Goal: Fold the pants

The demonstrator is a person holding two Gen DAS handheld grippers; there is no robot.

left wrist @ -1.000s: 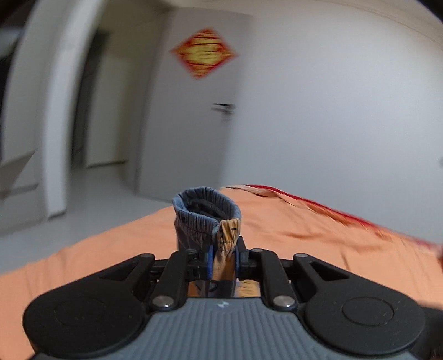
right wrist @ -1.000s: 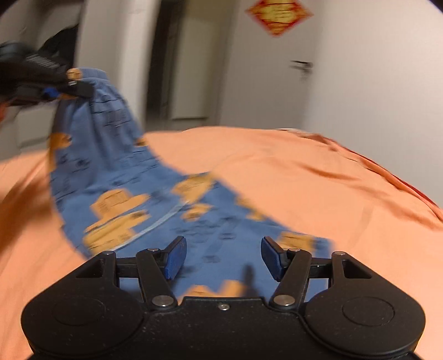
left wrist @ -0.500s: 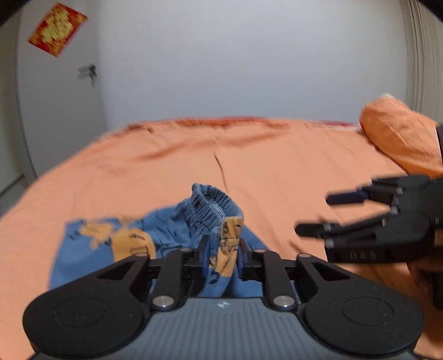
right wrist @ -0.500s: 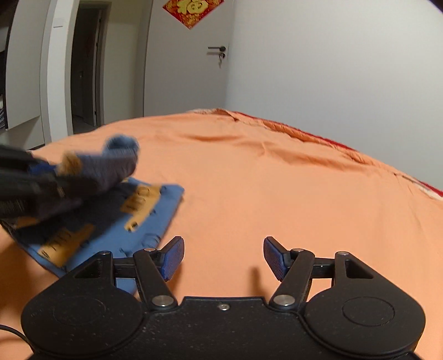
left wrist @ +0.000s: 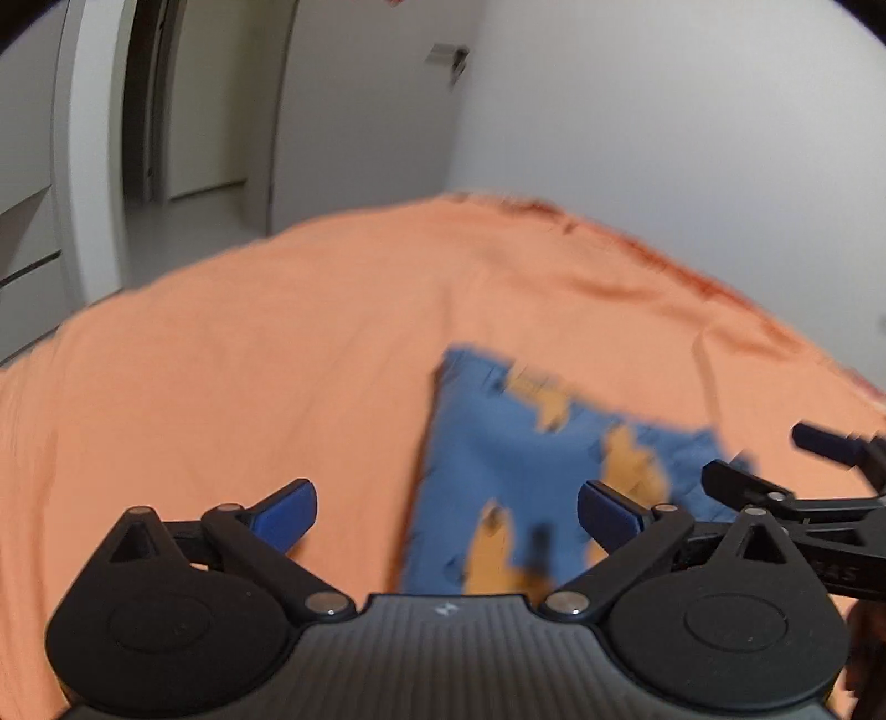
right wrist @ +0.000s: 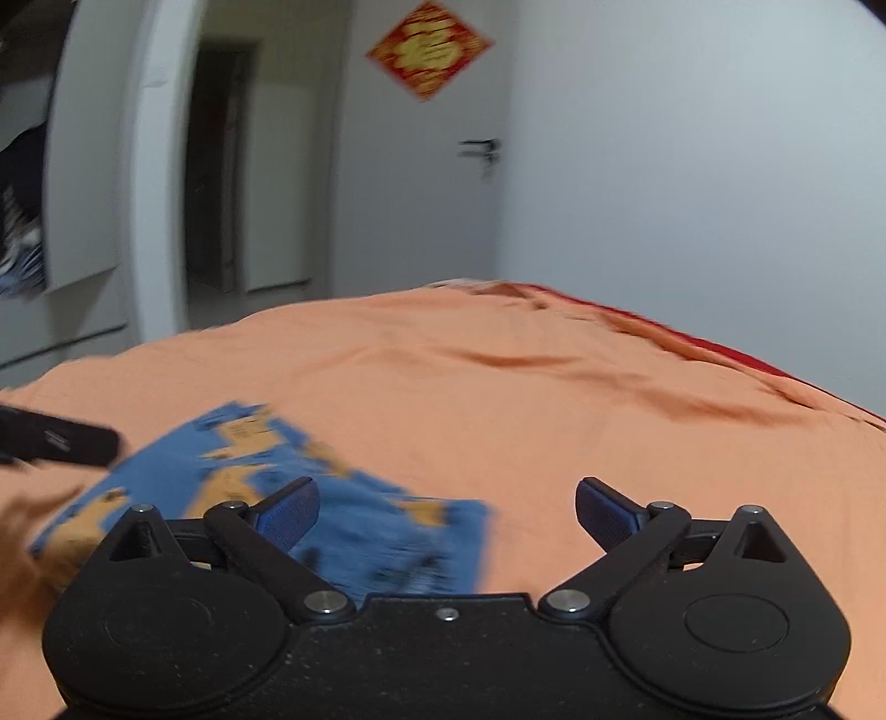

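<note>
on the bed [left wrist: 277, 354], folded pants [left wrist: 531, 476]

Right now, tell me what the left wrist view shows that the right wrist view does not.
Only the left wrist view: the right hand-held gripper seen from outside, jaws apart, at the right edge past the garment.

Only the right wrist view: a red and gold diamond-shaped door decoration in full, and a dark doorway with hanging clothes at far left.

Both: the blue pants with orange print lying folded flat on the orange bedsheet, the grey door handle, white walls, and an open hand-held gripper holding nothing; the left one is open too.
</note>
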